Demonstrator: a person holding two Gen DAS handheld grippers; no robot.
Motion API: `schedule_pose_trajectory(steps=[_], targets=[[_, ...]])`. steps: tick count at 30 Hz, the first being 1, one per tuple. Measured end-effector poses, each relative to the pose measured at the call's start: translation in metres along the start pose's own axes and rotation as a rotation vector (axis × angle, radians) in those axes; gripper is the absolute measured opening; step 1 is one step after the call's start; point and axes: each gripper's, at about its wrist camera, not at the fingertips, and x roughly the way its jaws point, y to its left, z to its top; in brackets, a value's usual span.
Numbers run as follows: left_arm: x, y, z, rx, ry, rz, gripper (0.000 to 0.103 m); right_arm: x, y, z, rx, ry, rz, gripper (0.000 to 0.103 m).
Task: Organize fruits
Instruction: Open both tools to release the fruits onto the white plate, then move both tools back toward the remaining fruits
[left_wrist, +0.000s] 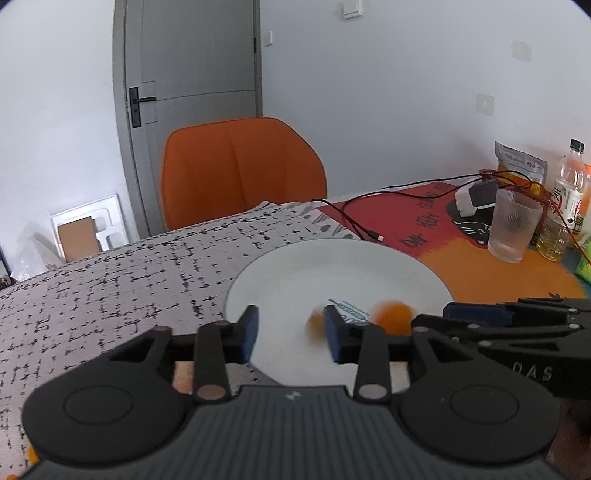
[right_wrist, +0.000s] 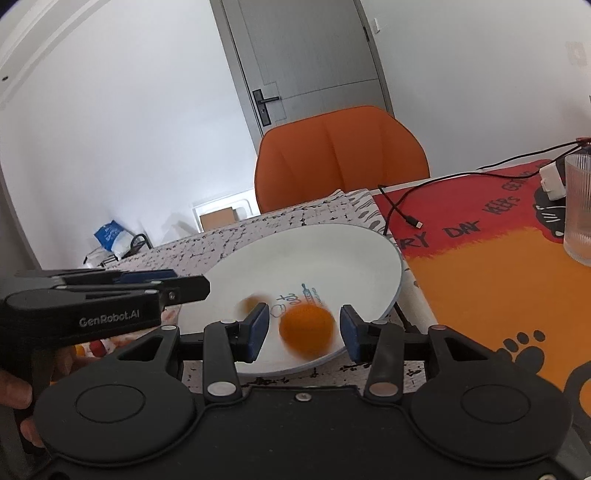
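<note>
A white plate (left_wrist: 295, 266) with a blue print lies on the patterned cloth; it also shows in the right wrist view (right_wrist: 351, 251). Two blurred orange fruits are over it: a larger one (right_wrist: 306, 328), seen in the left wrist view too (left_wrist: 393, 314), and a smaller one (right_wrist: 249, 303) (left_wrist: 316, 325). My right gripper (right_wrist: 302, 332) is open, its pads either side of the larger fruit without touching it. My left gripper (left_wrist: 291, 332) is open and empty over the plate's near rim; the smaller fruit is just beside its right pad.
An orange chair (left_wrist: 240, 170) stands at the table's far side. A ribbed glass (left_wrist: 513, 225), a bottle (left_wrist: 565, 206), a snack bag (left_wrist: 517, 162), a white charger (left_wrist: 472, 195) and a black cable (left_wrist: 354, 221) sit on the red-and-orange mat at right.
</note>
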Motion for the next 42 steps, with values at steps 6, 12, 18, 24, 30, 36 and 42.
schedule_pose_trajectory(steps=[6, 12, 18, 24, 30, 36, 42], targets=[[-0.014, 0.009, -0.004, -0.037, -0.012, 0.035, 0.068, -0.003, 0.006, -0.001, -0.002, -0.001, 0.005, 0.056], [-0.03, 0.022, -0.009, -0.074, -0.037, 0.092, 0.085, -0.006, 0.014, -0.002, -0.014, -0.013, -0.006, 0.076], [-0.044, 0.039, -0.017, -0.126, -0.028, 0.115, 0.087, -0.011, 0.019, -0.002, -0.006, -0.029, -0.009, 0.09], [-0.059, 0.057, -0.028, -0.189, -0.018, 0.145, 0.093, -0.009, 0.028, -0.005, 0.001, -0.036, 0.005, 0.098], [-0.081, 0.072, -0.035, -0.215, -0.031, 0.182, 0.096, -0.011, 0.042, -0.006, 0.011, -0.04, 0.041, 0.103], [-0.1, 0.086, -0.04, -0.235, -0.035, 0.211, 0.097, -0.016, 0.055, -0.003, 0.002, -0.029, 0.063, 0.103], [-0.119, 0.099, -0.042, -0.251, -0.05, 0.223, 0.097, -0.021, 0.065, -0.001, -0.008, -0.035, 0.071, 0.103]])
